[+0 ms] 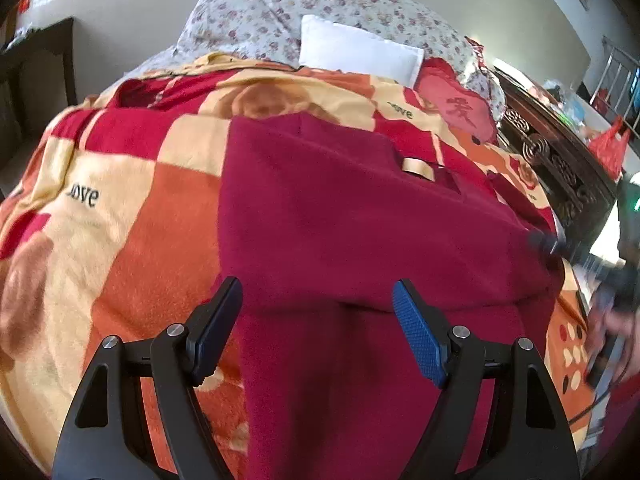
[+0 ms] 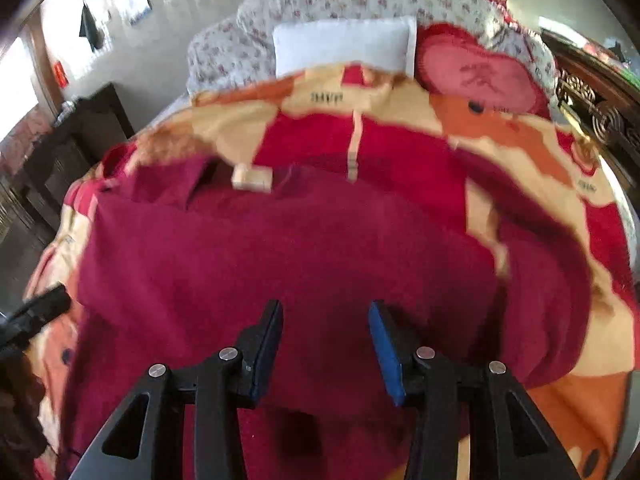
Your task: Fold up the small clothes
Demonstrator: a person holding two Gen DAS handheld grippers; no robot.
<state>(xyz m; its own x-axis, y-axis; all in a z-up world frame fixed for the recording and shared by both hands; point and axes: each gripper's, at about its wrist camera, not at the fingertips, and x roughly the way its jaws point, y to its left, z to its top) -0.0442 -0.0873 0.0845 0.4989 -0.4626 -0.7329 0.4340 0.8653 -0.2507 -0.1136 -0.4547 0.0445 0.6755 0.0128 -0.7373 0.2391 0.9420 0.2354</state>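
Observation:
A dark red fleece garment (image 1: 340, 216) lies spread on the bed, with a beige neck label (image 1: 418, 168) near its far edge. It also shows in the right wrist view (image 2: 288, 248), label (image 2: 253, 178) at the far left. My left gripper (image 1: 318, 300) is open and empty, hovering over the garment's near part. My right gripper (image 2: 326, 320) is open and empty over the garment's near middle. The right gripper's tip shows blurred at the garment's right edge in the left wrist view (image 1: 548, 244).
A red, orange and cream blanket (image 1: 120, 208) covers the bed. A white pillow (image 1: 360, 50), a floral quilt (image 1: 328, 4) and a red heart cushion (image 1: 456, 104) lie at the head. Dark carved furniture (image 1: 560, 160) stands right, a dark cabinet (image 2: 80, 140) left.

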